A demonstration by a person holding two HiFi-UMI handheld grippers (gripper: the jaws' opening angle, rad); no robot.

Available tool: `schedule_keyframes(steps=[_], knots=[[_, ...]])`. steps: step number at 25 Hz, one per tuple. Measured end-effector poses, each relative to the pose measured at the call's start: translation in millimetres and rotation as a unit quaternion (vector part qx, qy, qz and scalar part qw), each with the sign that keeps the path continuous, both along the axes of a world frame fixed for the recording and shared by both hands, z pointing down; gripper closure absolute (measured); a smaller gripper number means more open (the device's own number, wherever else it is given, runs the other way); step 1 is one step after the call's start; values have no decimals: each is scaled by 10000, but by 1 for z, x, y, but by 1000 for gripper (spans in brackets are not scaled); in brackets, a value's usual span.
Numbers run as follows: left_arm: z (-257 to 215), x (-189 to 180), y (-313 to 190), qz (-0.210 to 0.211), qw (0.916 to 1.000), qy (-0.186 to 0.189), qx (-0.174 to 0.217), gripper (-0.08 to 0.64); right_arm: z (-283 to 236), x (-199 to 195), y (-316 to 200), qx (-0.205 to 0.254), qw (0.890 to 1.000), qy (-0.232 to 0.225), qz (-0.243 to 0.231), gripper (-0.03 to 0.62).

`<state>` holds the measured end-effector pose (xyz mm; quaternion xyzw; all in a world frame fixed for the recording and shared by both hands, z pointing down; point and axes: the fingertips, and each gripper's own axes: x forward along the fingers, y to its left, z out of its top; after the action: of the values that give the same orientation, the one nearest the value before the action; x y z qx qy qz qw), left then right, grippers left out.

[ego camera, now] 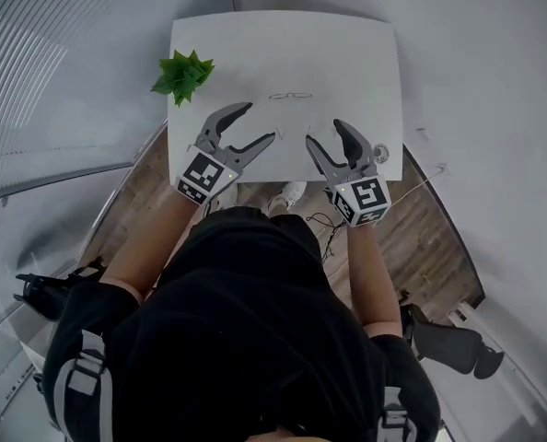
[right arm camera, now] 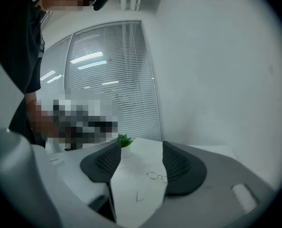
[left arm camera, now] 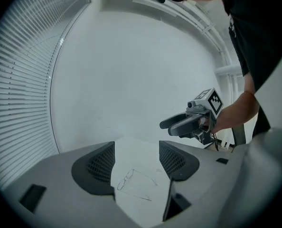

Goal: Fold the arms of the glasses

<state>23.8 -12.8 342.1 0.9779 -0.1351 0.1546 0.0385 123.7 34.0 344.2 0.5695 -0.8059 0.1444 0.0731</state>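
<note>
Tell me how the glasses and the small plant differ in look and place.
The glasses are thin dark wire lying flat, arms unfolded; the plant is green, leafy and upright. The glasses lie mid-table; the plant stands at its left edge. Both rest on the white table, untouched.

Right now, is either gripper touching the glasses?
Apart. Head view shows bare table between the glasses and the left gripper and right gripper, both open.

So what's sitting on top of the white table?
On the table: glasses, arms unfolded, near the middle, and a green plant at the far left corner. The open left gripper and right gripper hide bits of the near edge.
</note>
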Motion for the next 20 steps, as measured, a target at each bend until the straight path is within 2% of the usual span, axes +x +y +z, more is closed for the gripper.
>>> schedule_keyframes(steps=[8, 14, 20], knots=[[41, 14, -5, -714, 9961, -524, 56, 276, 44, 25, -19, -306, 9959, -122, -839, 316], [92, 17, -17, -826, 9924, -911, 39, 276, 88, 31, -40, -587, 9922, -91, -1100, 318], [140, 14, -21, -970, 9896, -1041, -225, 276, 132, 32, -56, -843, 9899, -33, -1136, 323]])
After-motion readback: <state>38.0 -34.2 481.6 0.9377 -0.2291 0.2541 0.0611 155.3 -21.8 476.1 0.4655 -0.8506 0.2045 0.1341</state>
